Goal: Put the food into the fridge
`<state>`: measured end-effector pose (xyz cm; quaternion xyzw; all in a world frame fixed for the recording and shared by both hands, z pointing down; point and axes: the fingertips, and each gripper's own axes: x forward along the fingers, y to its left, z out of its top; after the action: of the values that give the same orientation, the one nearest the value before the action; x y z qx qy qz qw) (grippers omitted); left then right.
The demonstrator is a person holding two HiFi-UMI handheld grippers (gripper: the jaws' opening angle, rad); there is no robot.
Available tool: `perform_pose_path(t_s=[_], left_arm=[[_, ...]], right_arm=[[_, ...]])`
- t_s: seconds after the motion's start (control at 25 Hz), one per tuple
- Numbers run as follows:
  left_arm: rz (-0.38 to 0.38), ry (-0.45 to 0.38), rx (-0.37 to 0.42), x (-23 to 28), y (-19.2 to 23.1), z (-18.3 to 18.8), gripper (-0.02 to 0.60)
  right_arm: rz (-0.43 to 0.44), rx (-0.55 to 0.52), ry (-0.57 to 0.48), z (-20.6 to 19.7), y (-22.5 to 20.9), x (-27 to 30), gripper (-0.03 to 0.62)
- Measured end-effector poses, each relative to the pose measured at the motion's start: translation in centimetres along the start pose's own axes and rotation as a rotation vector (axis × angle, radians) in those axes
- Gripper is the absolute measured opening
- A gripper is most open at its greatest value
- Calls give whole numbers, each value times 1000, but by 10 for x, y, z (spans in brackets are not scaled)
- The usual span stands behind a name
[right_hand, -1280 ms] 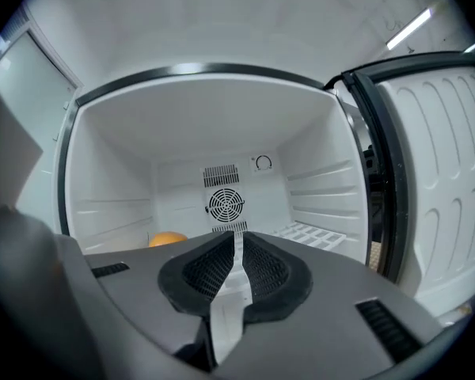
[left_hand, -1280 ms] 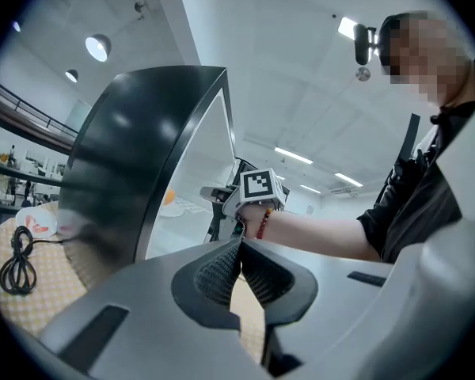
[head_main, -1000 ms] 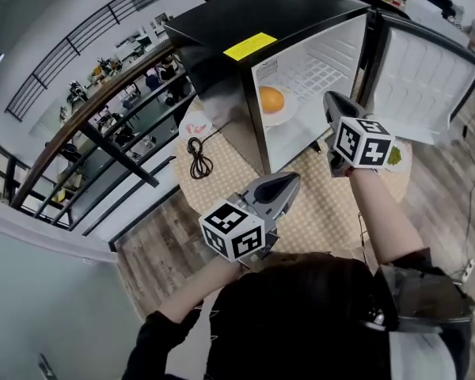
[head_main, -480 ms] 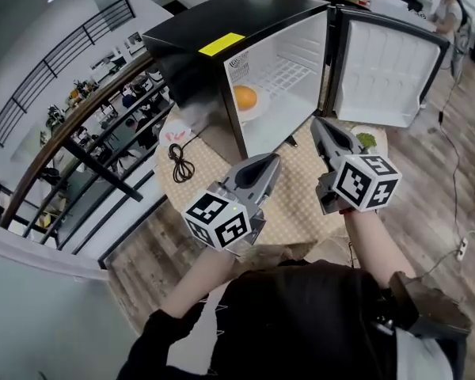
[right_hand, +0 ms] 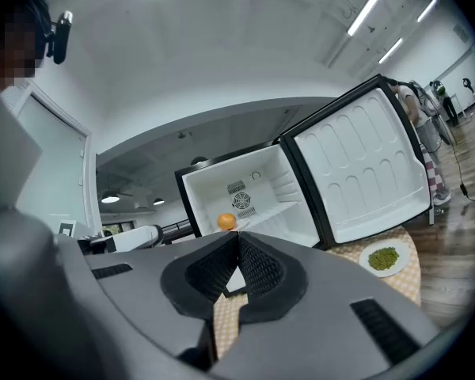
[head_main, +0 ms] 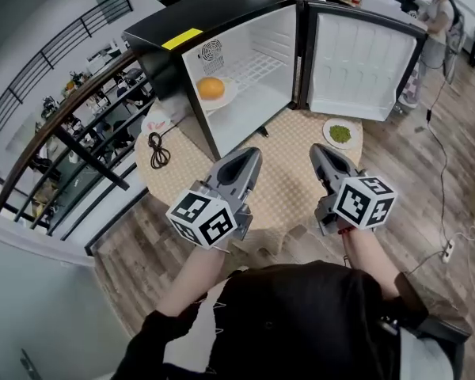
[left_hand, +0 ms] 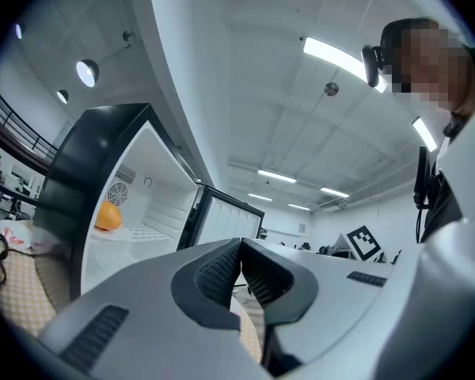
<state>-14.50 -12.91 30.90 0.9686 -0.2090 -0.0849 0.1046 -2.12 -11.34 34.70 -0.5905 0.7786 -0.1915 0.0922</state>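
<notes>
Left tool [head_main: 248, 157] and right tool [head_main: 320, 153] both closed, empty, over the surface [head_main: 289, 176]. Orange [head_main: 211, 88] sits inside the fridge [head_main: 222, 10]; green food [head_main: 340, 134] lies on its plate [head_main: 327, 127] near the surface edge, beside the open door [head_main: 364, 54]. Risk: a careless approach pushes the plate off or spills it

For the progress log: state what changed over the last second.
The right tongs drew back from the open black mini fridge over the tan checkered table, shut and empty. Unchanged: round orange fruit on the fridge shelf, white plate of green food on the table, left tongs shut.
</notes>
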Motion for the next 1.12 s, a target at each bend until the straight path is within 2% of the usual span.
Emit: perform_pose_path(t_s=[0.28, 0.44, 0.64, 1.12], left_arm=[[29, -9, -22, 15, -77, -28, 14], [61, -13, -18, 11, -106, -41, 12], [102, -21, -23, 5, -127, -53, 12], [153, -37, -21, -7, -150, -54, 12]], right_arm=[[40, -60, 37, 6, -19, -68, 17], [86, -67, 46, 1, -19, -95, 15], [116, -78, 62, -8, -22, -115, 16], [152, -88, 82, -12, -18, -137, 15]])
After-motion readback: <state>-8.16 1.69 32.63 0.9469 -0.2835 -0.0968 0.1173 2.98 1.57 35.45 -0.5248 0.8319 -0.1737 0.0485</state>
